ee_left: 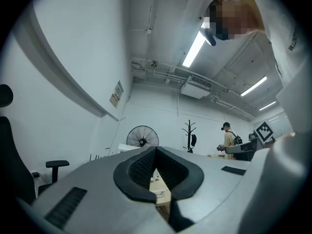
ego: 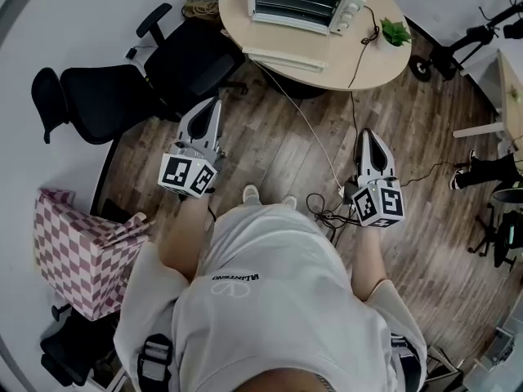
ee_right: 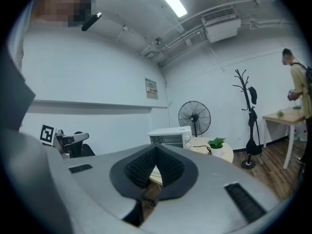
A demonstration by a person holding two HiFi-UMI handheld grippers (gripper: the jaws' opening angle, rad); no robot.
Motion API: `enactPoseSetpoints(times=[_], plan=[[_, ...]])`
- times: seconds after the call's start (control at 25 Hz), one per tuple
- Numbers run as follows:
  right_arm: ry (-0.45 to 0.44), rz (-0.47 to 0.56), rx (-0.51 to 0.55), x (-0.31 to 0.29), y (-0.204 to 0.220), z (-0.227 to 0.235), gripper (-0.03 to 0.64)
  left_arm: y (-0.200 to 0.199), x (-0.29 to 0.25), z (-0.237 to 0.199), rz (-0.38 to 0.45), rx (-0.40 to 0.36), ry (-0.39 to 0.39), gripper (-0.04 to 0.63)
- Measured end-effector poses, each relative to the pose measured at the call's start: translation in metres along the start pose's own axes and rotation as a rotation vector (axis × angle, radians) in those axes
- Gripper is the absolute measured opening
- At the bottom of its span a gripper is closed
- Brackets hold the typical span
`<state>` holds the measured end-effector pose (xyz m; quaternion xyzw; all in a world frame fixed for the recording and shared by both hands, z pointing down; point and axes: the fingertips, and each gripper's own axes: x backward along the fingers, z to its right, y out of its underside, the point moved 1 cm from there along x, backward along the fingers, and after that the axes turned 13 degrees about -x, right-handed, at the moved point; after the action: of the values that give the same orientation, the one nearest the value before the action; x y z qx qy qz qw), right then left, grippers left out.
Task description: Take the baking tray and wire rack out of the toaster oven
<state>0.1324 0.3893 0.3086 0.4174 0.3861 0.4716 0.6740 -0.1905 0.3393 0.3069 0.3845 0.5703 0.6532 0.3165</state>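
Note:
The white toaster oven (ego: pixel 304 3) stands on a round wooden table (ego: pixel 384 64) at the top of the head view, well ahead of both grippers. Wire bars show through its front; I cannot make out a tray. The right gripper view has the oven (ee_right: pixel 170 136) small and far off, just above the jaws. My left gripper (ego: pixel 214 104) is shut and empty, held over the wood floor and pointing at the table. My right gripper (ego: pixel 369 135) is likewise shut with nothing in it. In each gripper view the jaws meet, left gripper (ee_left: pixel 156 151), right gripper (ee_right: pixel 157 149).
A pale flat slab (ego: pixel 282 58) lies at the table's near edge, a small potted plant (ego: pixel 395 31) to the oven's right. Black office chairs (ego: pixel 106 96) stand left, a checkered bag (ego: pixel 82 247) nearer. Cables (ego: pixel 327 211) run across the floor. A person (ee_right: pixel 298 89) stands far right.

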Motion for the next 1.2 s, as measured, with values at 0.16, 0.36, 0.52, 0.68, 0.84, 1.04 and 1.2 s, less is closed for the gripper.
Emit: enactPoseSetpoints(times=[0.16,0.36,0.52,0.68,0.84,1.04,1.2], plan=[[0.020,0.008,-0.005,-0.002,0.002,-0.002,0.002,0.005,0.000,-0.005,0.001,0.014,0.010,0.000],[0.041,0.016,-0.013,-0.010,0.006,-0.012,0.002,0.011,0.002,-0.019,-0.005,0.032,0.027,0.000],[0.048,0.009,-0.021,-0.019,0.015,-0.026,0.002,0.018,0.008,-0.031,-0.015,0.048,0.052,0.000],[0.046,0.016,-0.016,-0.029,0.020,-0.041,0.002,0.034,0.014,-0.029,-0.024,0.076,0.105,0.000],[0.047,0.014,-0.010,-0.031,0.024,-0.050,0.002,0.040,0.020,-0.028,-0.027,0.103,0.119,0.000],[0.048,0.013,0.001,-0.034,0.024,-0.056,0.002,0.042,0.021,-0.030,-0.026,0.121,0.128,0.000],[0.043,0.008,0.008,-0.041,0.022,-0.054,0.002,0.040,0.015,-0.031,-0.016,0.120,0.127,0.000]])
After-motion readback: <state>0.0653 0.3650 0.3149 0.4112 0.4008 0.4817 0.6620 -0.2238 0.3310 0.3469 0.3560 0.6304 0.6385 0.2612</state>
